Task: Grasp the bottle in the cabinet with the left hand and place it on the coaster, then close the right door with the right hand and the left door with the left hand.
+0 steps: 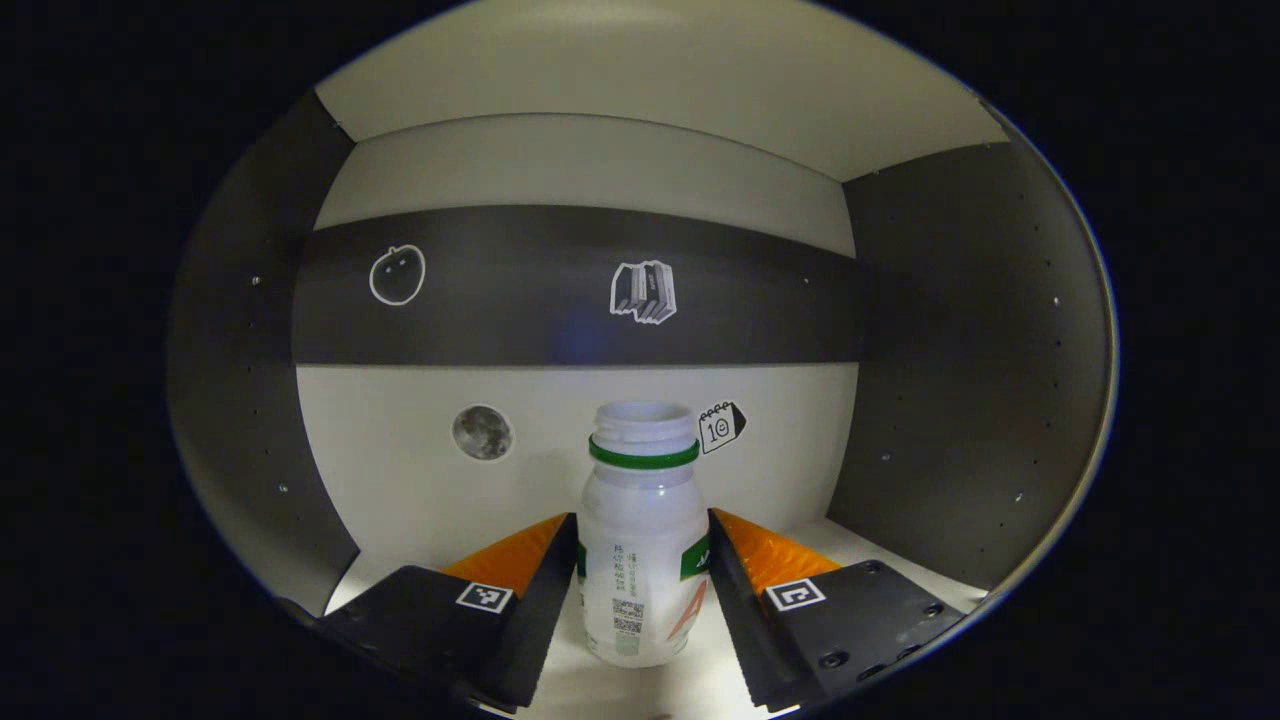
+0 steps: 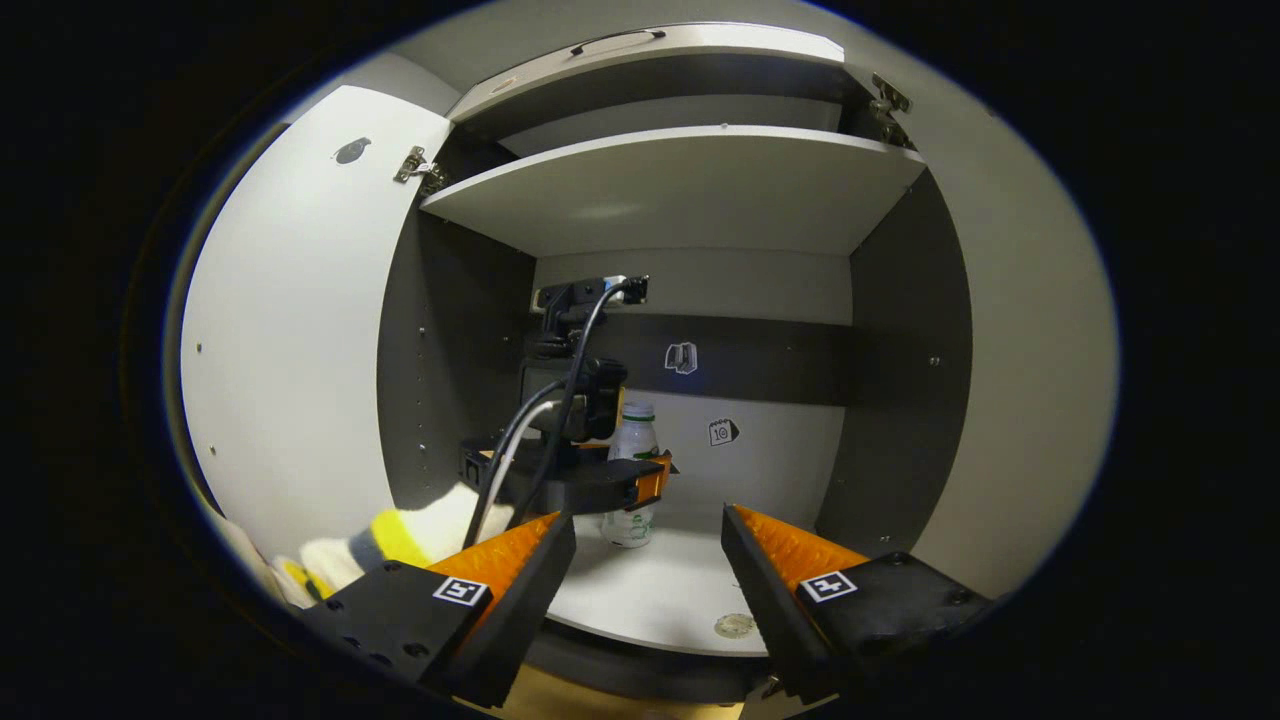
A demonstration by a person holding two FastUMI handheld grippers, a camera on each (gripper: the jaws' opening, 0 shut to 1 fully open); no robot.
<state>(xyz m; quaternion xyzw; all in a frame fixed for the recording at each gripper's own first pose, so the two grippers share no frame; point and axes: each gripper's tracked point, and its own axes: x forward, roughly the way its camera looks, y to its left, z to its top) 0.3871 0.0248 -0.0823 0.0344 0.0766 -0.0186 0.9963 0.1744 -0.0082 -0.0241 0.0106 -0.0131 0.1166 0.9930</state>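
Between left gripper (image 1: 642,545) fingers, bottle (image 1: 640,540), seemingly touching both.

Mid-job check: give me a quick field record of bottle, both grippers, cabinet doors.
bottle: upright on the cabinet floor, cap off, between the left gripper's fingers
left gripper: inside the cabinet, fingers at both sides of the bottle; firm contact cannot be told
right gripper: open, empty, outside the cabinet front
left door: open
right door: open
stage: bottle not yet lifted
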